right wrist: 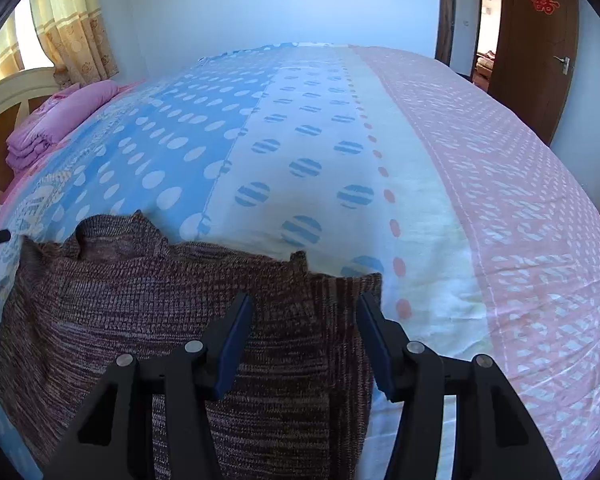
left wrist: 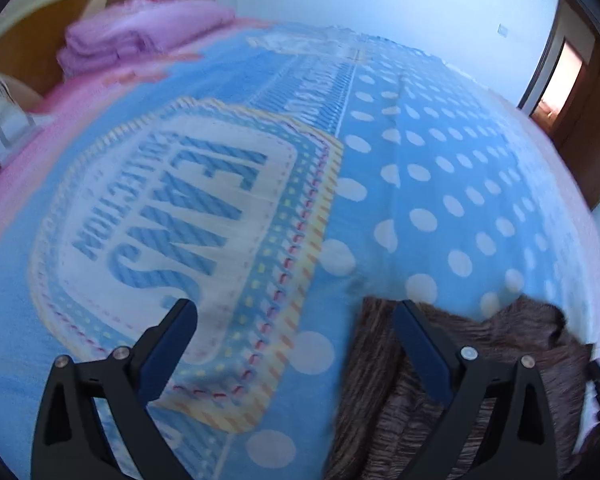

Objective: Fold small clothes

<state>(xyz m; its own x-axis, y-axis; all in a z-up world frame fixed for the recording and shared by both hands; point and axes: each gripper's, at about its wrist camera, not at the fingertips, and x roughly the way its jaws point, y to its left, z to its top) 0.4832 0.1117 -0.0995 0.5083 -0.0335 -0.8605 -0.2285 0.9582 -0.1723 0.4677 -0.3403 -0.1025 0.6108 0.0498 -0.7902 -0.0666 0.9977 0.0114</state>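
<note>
Blue bedding (left wrist: 440, 184) with white dots and a large lettered patch fills the left wrist view, blurred throughout. One folded purple blanket (left wrist: 140, 36) sits at the far corner of the bed. One dark brown knitted sweater (left wrist: 440, 360) lies at the lower right. The left tool (left wrist: 296, 316) is spread wide with nothing between its fingers; one finger is over the bedding, the other over the sweater's edge.

Pale walls and one brown door (right wrist: 540, 40) back the right wrist view. The sweater (right wrist: 140, 320), mottled brown with a ribbed knit, lies flat on the near side of the bed. The right tool (right wrist: 304, 304) is partly spread over the sweater's right edge, its pads not pressing the cloth.
</note>
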